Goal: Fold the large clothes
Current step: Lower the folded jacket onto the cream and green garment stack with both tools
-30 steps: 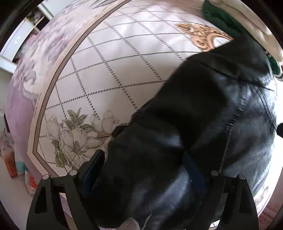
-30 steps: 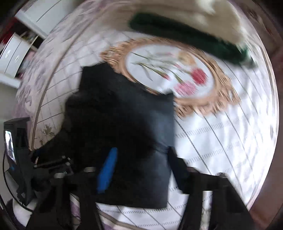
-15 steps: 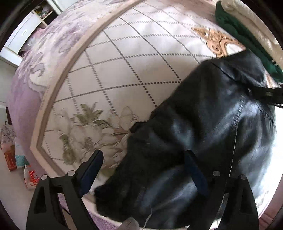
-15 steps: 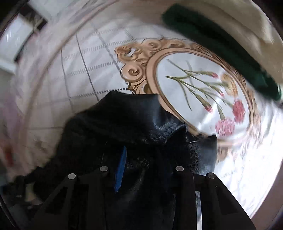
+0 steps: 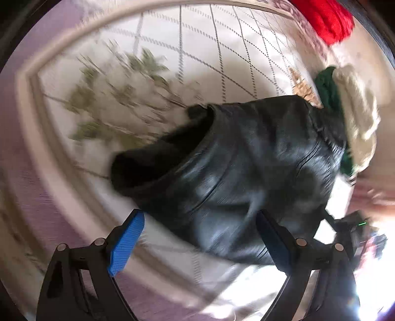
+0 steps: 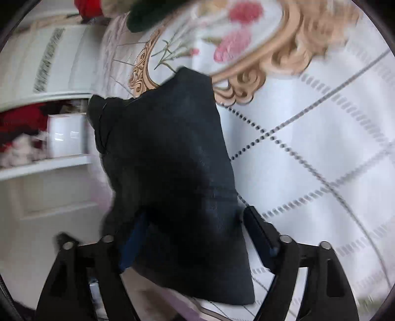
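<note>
Left wrist view, left side: lilac border of the bedspread (image 5: 29,172), then its blurred green flower print. 1 s ago that print sat low beside my left finger; now it fills the upper left, and the whole frame is smeared.

My left gripper (image 5: 200,237) is spread wide, nothing between the pads. The blue left pad (image 5: 126,239) sits over bare bedspread; a second ago it was against the jacket's edge.

The black leather jacket (image 5: 246,168) lies on the bedspread, centre to right of this view, folded into a compact bundle with a dark fleecy lining showing at its left opening. Earlier it filled the lower right right up to my fingers; now it is further off, only its near edge lying by my right finger.

Right of it: a green garment (image 5: 328,89) and a cream one (image 5: 358,118) touching the jacket's far end. A red item (image 5: 325,17) at top right is new in view. My right gripper is a dark blur at the far right edge.

Right wrist view: white shelves (image 6: 49,158) now on the left, not seen half a second ago. My right gripper (image 6: 195,237) is opening, jaws well apart with the jacket's dark flat panel (image 6: 172,160) between them; pads not pressing it. The gold scroll medallion with pink flowers (image 6: 246,37) has shifted to the top.
</note>
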A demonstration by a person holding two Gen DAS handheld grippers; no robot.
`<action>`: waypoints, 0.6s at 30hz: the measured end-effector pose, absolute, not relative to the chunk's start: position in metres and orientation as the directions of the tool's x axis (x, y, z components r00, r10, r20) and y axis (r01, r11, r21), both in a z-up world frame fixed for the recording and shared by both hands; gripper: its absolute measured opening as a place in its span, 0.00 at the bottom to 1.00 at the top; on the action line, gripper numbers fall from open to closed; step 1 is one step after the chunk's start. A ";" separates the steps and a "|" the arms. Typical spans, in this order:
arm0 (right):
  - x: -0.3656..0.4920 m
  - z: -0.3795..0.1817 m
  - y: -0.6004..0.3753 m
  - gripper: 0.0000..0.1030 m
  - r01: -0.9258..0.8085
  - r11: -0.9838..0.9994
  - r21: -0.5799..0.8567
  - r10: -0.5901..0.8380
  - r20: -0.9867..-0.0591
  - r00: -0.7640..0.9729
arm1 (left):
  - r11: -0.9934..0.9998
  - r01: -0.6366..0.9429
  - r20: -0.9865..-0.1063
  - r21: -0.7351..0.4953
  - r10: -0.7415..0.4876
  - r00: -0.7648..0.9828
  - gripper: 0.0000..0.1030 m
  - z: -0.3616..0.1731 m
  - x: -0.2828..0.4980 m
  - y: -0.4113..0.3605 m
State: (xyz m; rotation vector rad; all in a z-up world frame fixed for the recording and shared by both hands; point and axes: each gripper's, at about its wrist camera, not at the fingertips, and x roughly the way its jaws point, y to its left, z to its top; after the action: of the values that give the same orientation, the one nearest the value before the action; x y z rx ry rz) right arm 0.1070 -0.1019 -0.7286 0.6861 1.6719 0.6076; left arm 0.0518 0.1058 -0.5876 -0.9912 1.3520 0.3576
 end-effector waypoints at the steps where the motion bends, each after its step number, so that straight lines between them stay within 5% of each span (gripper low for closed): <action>1: 0.109 -0.737 -0.101 0.81 0.132 0.658 0.742 0.752 -0.637 -0.171 | 0.545 -0.729 -0.906 -0.413 -0.325 0.271 0.90 -0.595 0.055 0.107; 4: 0.118 -0.761 -0.083 0.83 0.141 0.560 0.816 0.819 -0.520 -0.245 | 0.501 -0.731 -0.884 -0.464 -0.312 0.347 0.87 -0.606 0.068 0.113; 7: 0.126 -0.775 -0.067 0.83 0.163 0.505 0.848 0.848 -0.452 -0.276 | 0.501 -0.724 -0.880 -0.475 -0.256 0.400 0.74 -0.605 0.075 0.118; 9: 0.129 -0.774 -0.058 0.79 0.166 0.519 0.839 0.841 -0.465 -0.277 | 0.535 -0.705 -0.882 -0.465 -0.206 0.424 0.49 -0.599 0.078 0.120; 11: 0.127 -0.770 -0.052 0.66 0.169 0.540 0.825 0.832 -0.492 -0.255 | 0.566 -0.696 -0.888 -0.442 -0.166 0.429 0.35 -0.595 0.083 0.124; 18: 0.114 -0.738 -0.034 0.44 0.194 0.553 0.810 0.833 -0.535 -0.140 | 0.642 -0.650 -0.887 -0.406 -0.106 0.449 0.13 -0.561 0.097 0.134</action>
State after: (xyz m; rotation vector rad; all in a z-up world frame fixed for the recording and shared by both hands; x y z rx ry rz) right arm 0.1137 -0.0341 -0.7383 0.8776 1.6504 0.7003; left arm 0.0974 0.1344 -0.5609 -0.8342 1.0739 0.3901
